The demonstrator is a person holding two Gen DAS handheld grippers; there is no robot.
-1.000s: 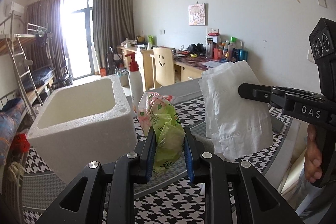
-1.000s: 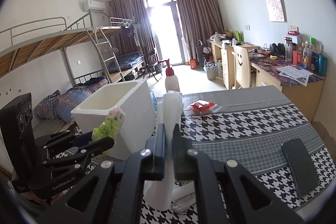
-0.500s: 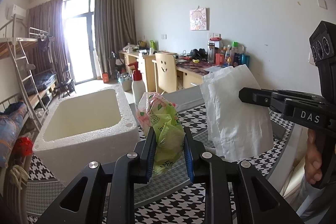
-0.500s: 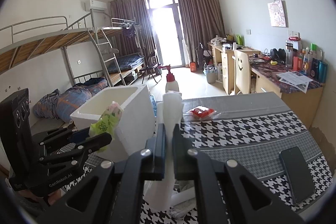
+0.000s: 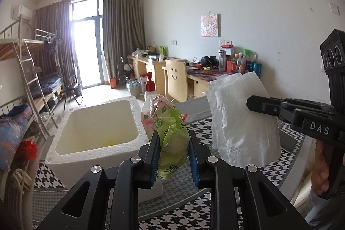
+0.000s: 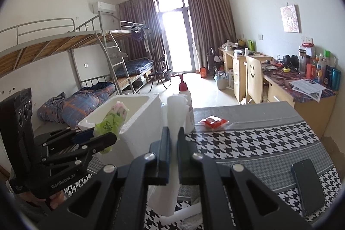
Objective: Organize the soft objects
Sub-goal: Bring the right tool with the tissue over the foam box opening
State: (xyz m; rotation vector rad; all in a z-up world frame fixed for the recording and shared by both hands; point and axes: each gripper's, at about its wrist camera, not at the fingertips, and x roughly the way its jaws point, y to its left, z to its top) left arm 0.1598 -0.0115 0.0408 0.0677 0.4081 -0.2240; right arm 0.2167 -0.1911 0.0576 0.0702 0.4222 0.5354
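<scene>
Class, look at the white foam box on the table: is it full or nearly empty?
Nearly empty. The left wrist view shows the foam box open-topped, its bare inner walls visible, with only a small yellow patch at the bottom.

I see a dark phone (image 6: 308,186) lying flat near the right edge of the houndstooth table (image 6: 248,143), and a red packet (image 6: 213,122) on the grey strip at its far edge. A red-capped pump bottle (image 6: 185,98) stands at that far edge too. Beyond are a smiley chair (image 6: 254,79), a cluttered desk (image 6: 301,87) and bunk beds (image 6: 64,46).
</scene>
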